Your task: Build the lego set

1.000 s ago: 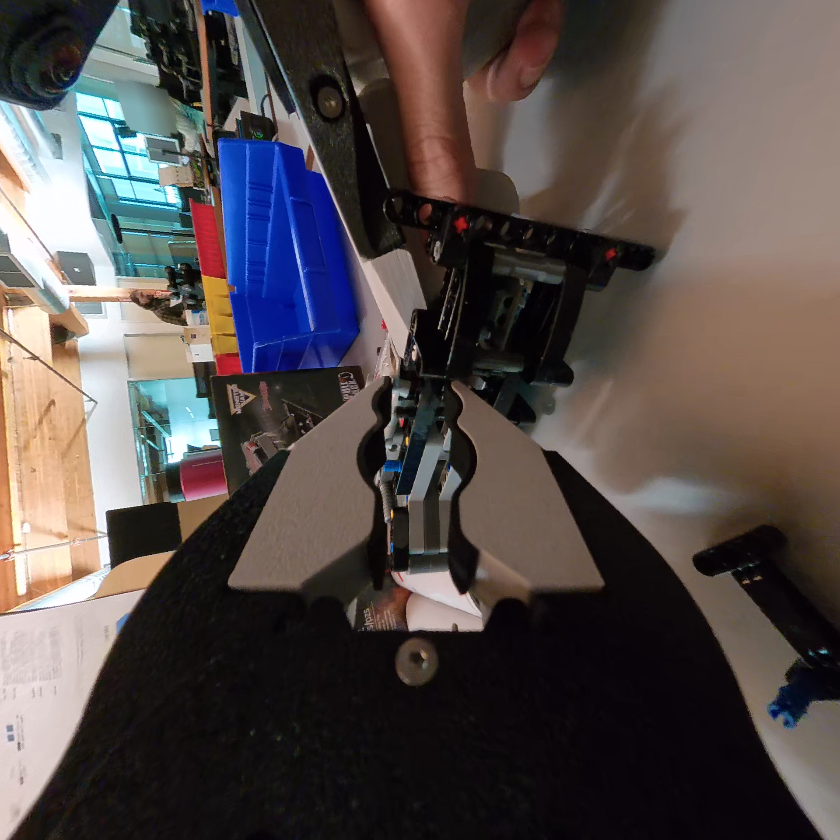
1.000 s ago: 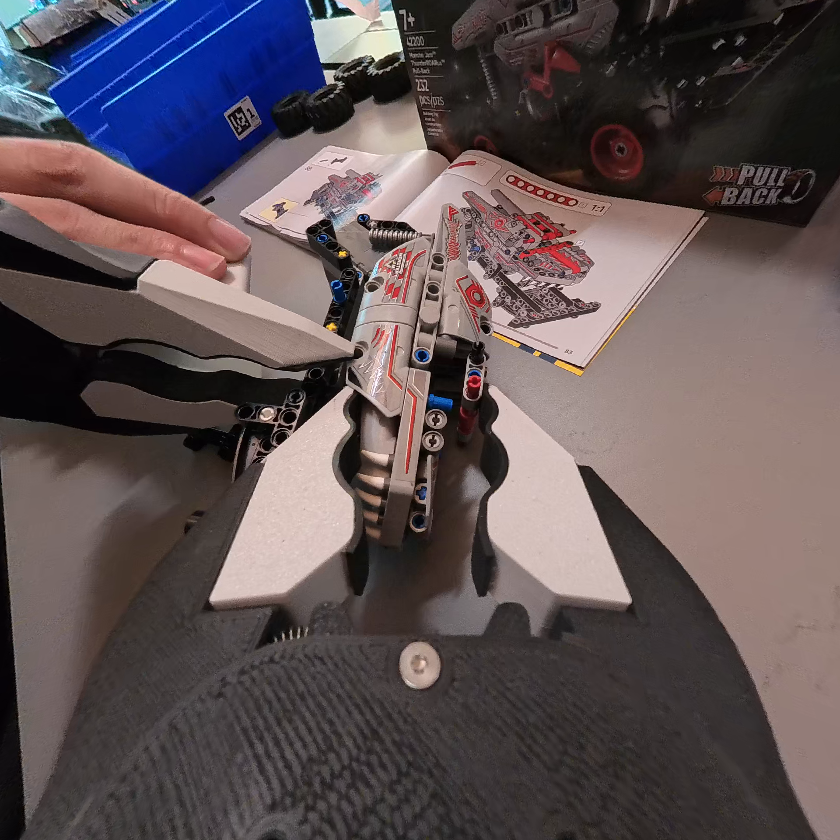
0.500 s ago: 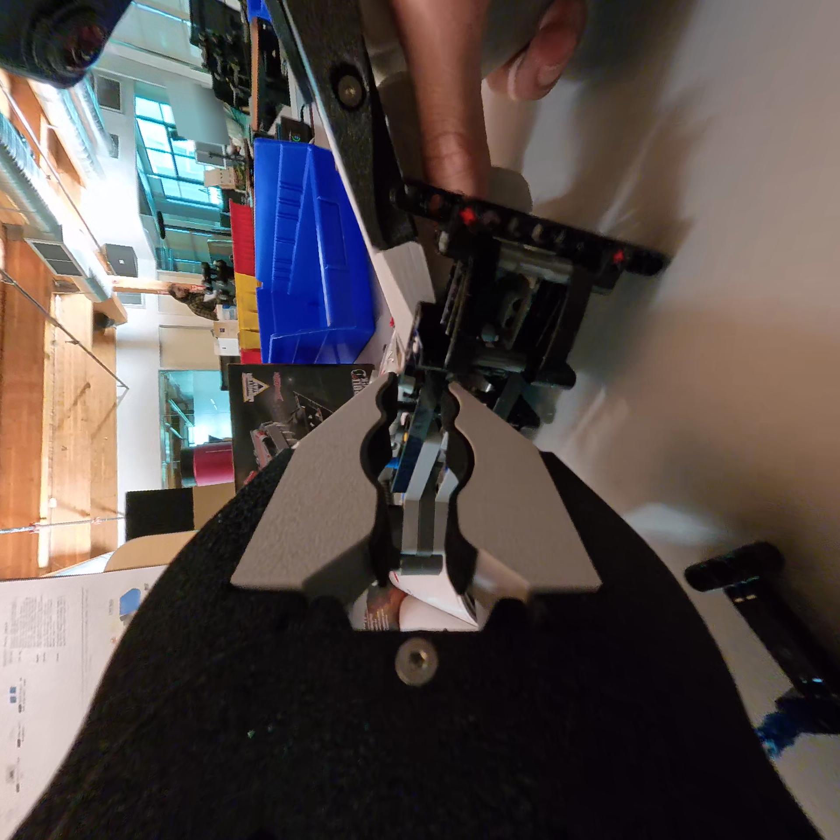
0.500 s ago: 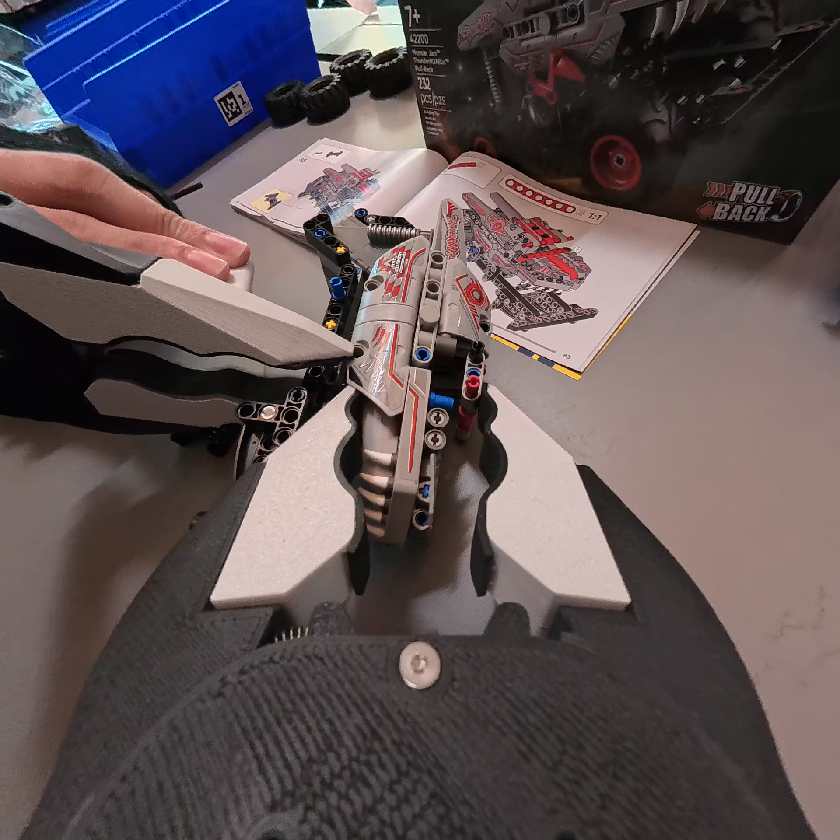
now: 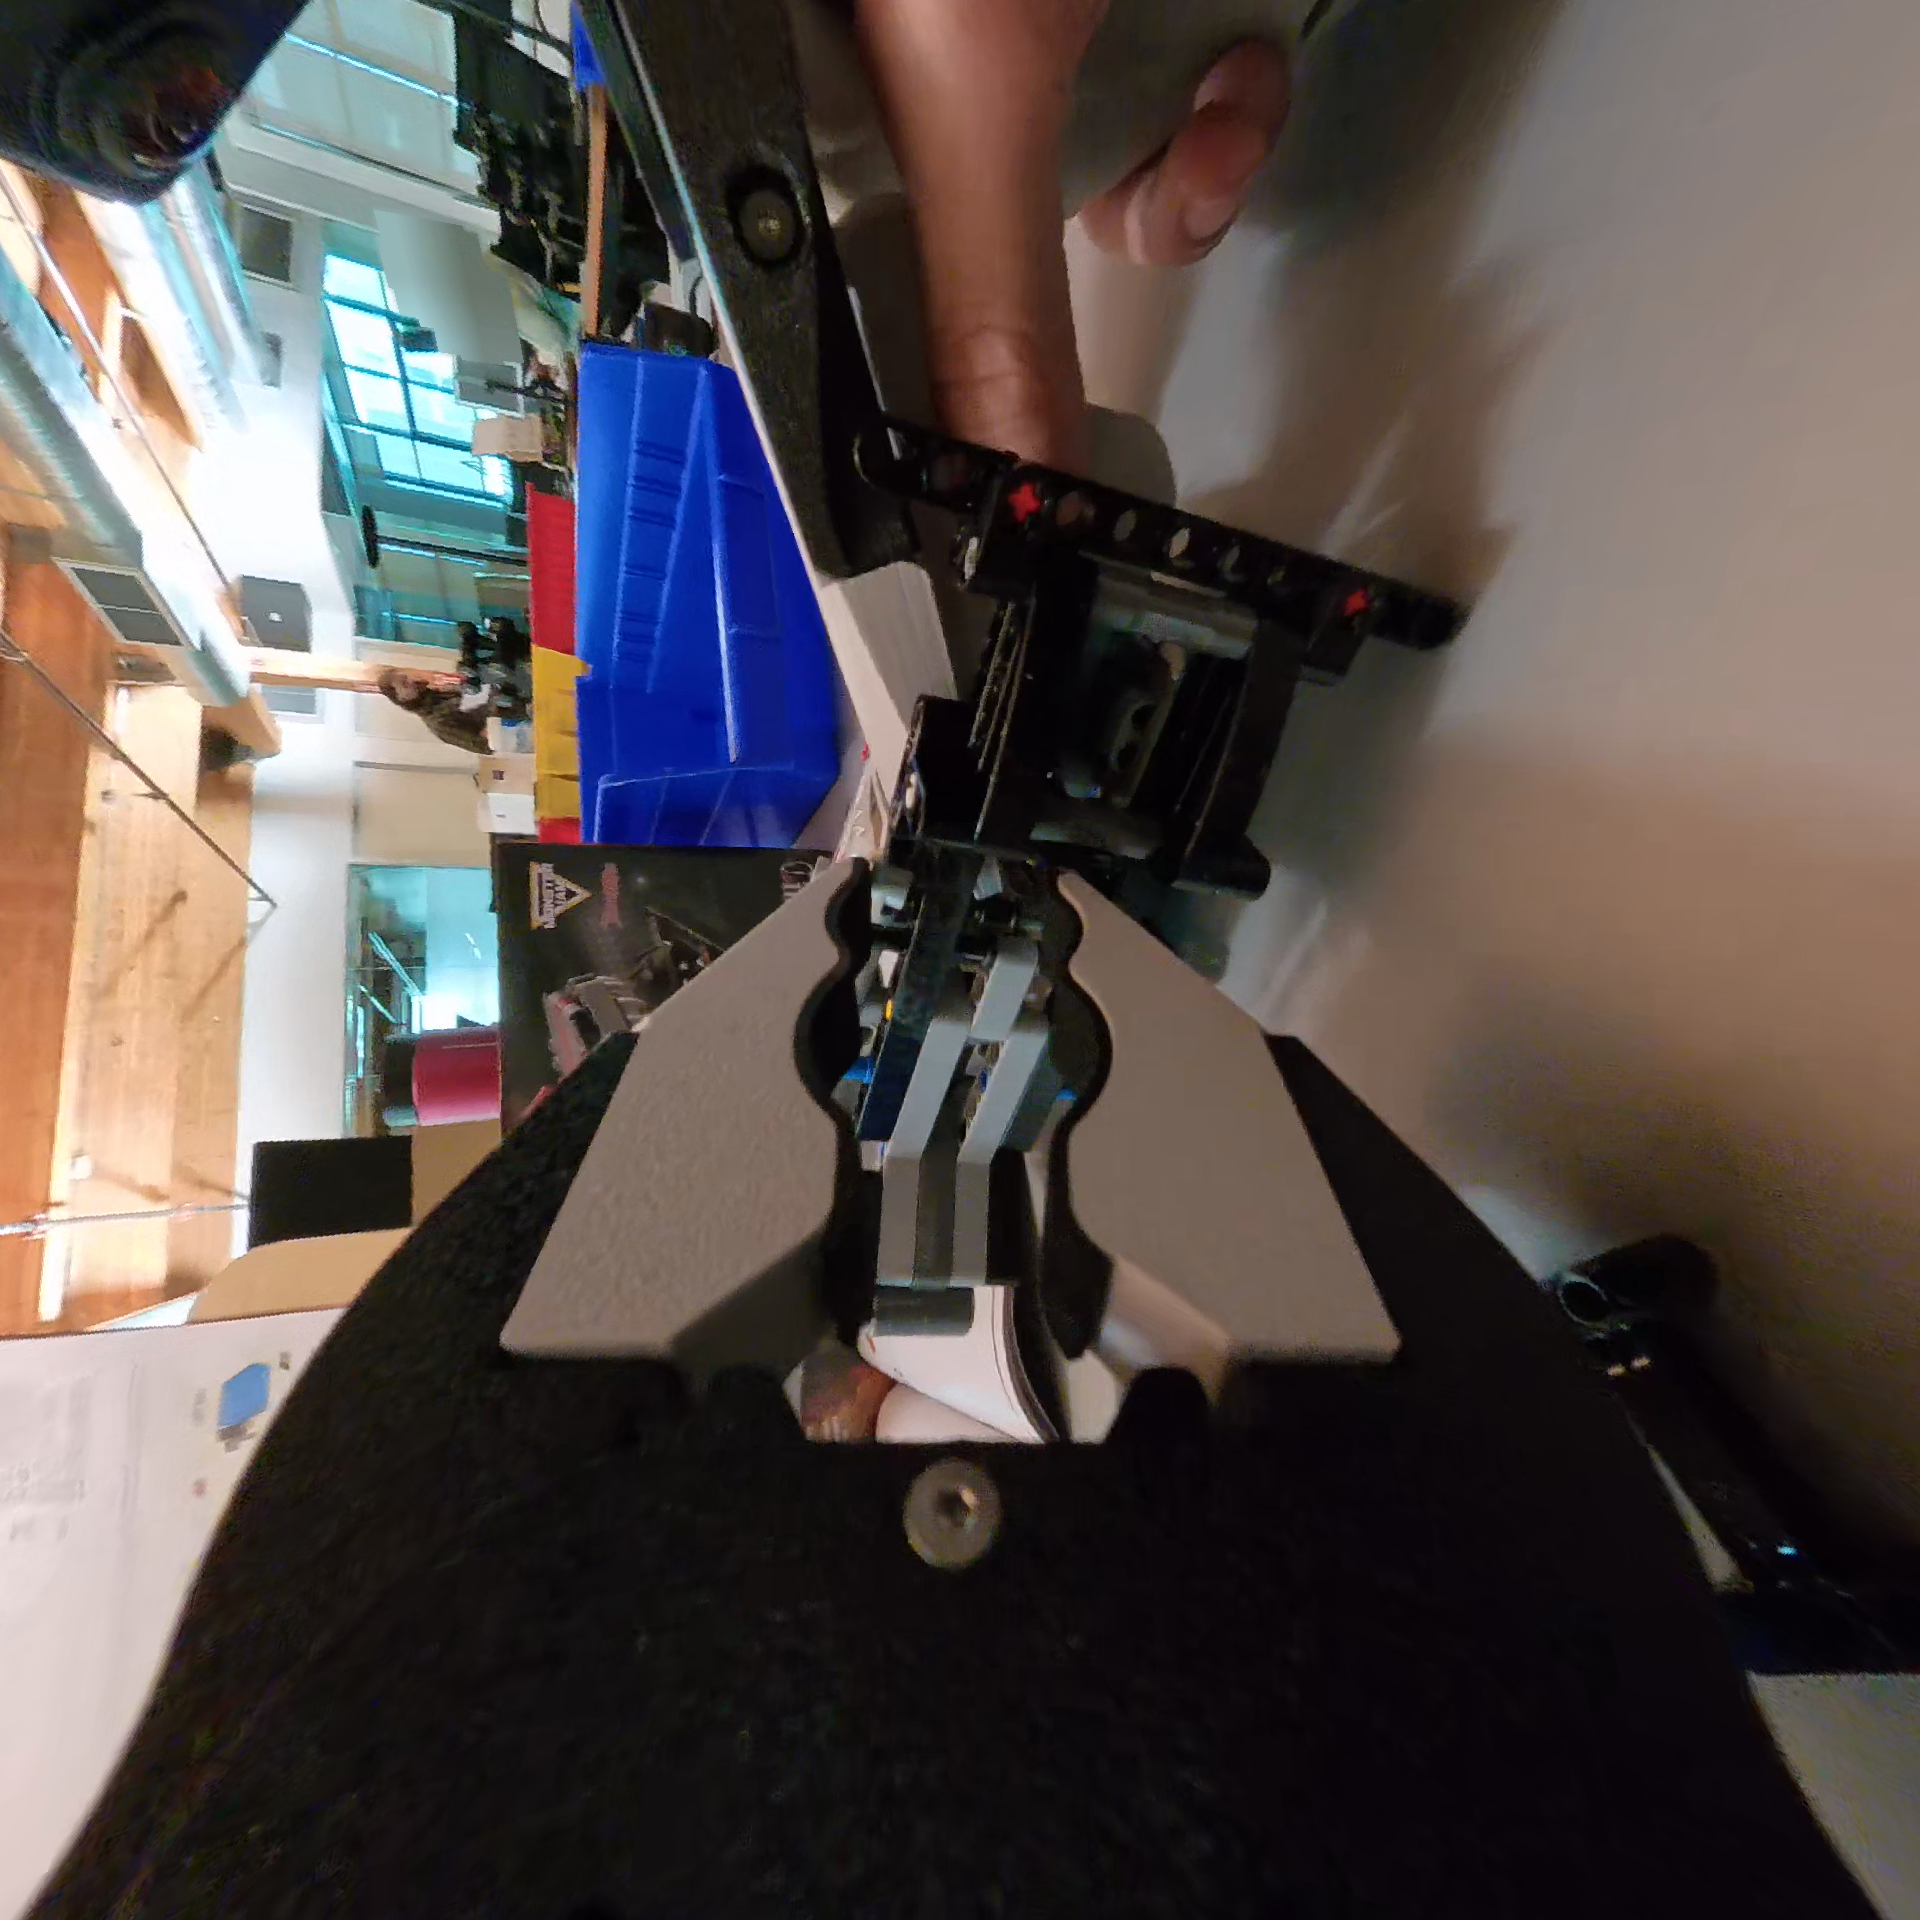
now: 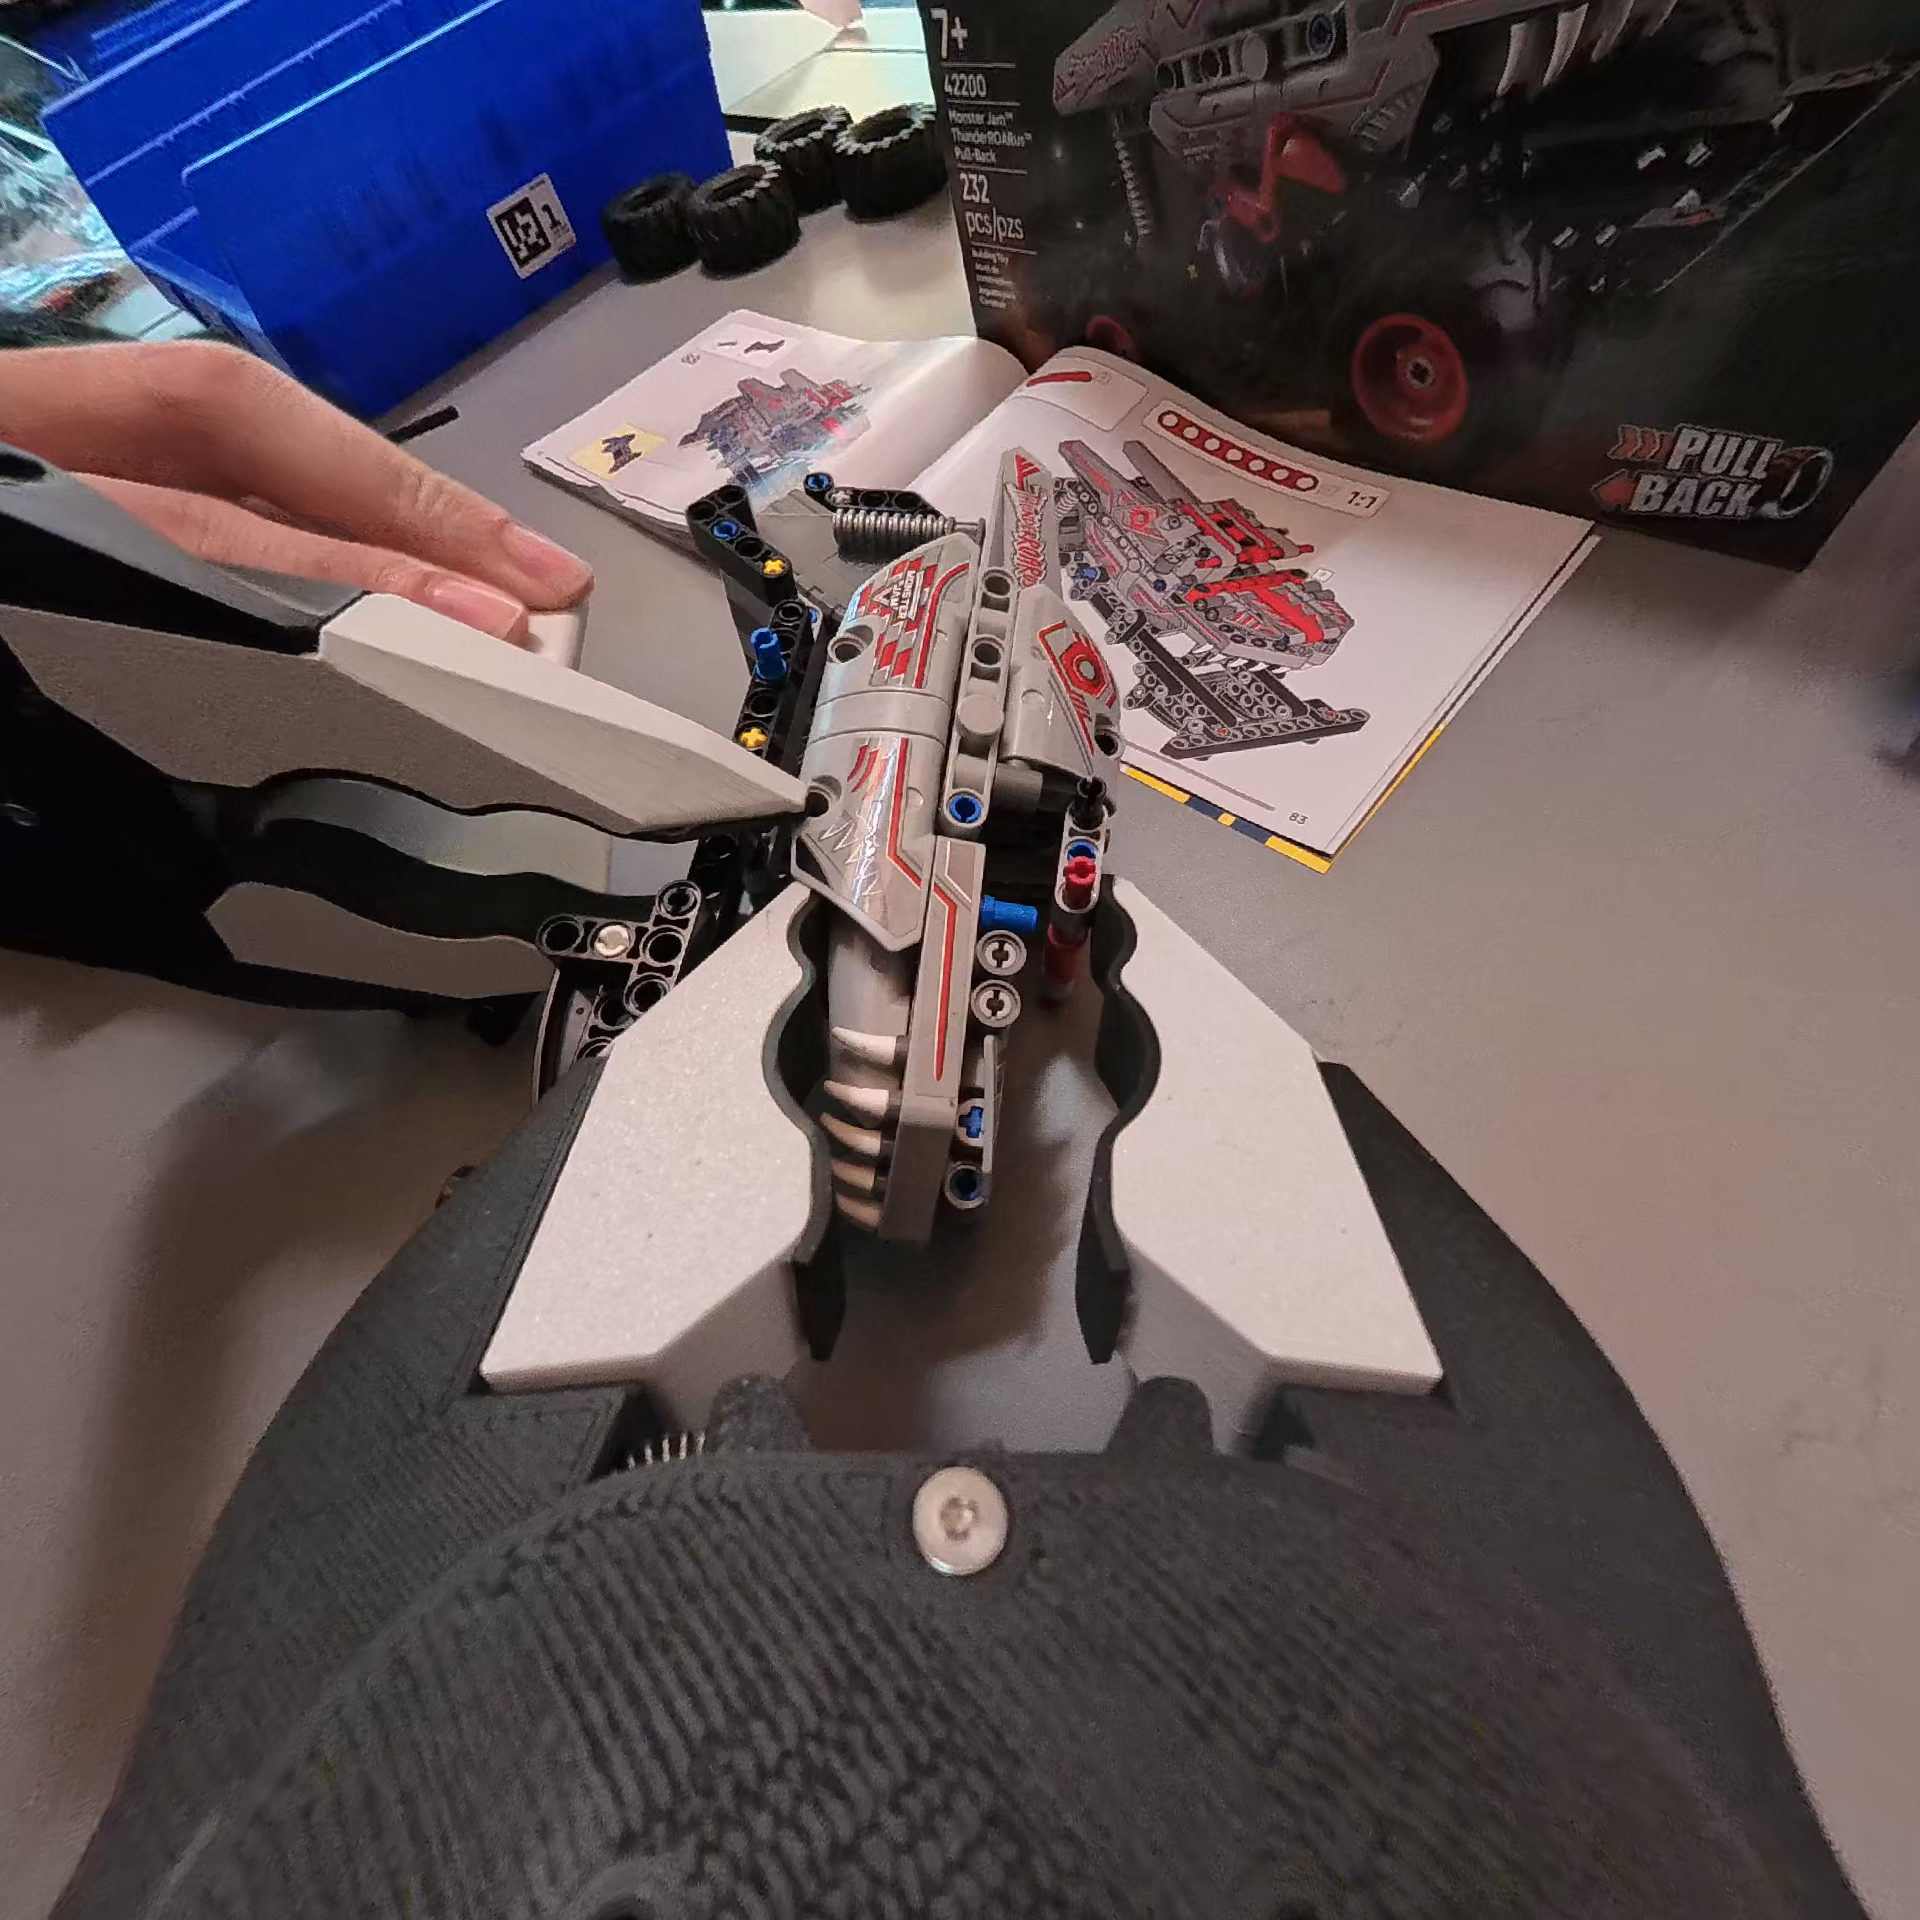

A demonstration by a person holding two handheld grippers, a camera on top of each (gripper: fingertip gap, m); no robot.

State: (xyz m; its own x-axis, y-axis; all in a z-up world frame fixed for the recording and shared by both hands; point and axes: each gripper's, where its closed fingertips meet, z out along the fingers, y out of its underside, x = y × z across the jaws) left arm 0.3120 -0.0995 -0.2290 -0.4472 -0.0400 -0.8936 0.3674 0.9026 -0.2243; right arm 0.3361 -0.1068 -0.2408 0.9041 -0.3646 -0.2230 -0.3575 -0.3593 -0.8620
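The half-built lego truck [image 6: 914, 790], with grey body panels bearing red stickers, on a black frame, is held between both grippers above the grey table. My right gripper [image 6: 956, 904] is shut on its grey nose end. My left gripper [image 5: 956, 883], rolled on its side, is shut on the grey beams [image 5: 945, 1101] at the truck's edge. The black chassis [image 5: 1122, 717] and its beam with red pins lie beyond it. In the right wrist view the left gripper's upper fingertip [image 6: 727, 779] touches the truck's left side. A hand [image 6: 312, 488] rests on that gripper.
An open instruction booklet [image 6: 1195, 582] lies behind the truck. The dark set box [image 6: 1455, 208] stands beyond it. Several black tyres [image 6: 748, 197] and a blue bin [image 6: 364, 187] are at the back left. A loose black piece [image 5: 1662, 1351] lies on the table.
Both grippers keep their hold. The truck has shifted slightly and the grey beams sit a little more tilted in my left gripper.
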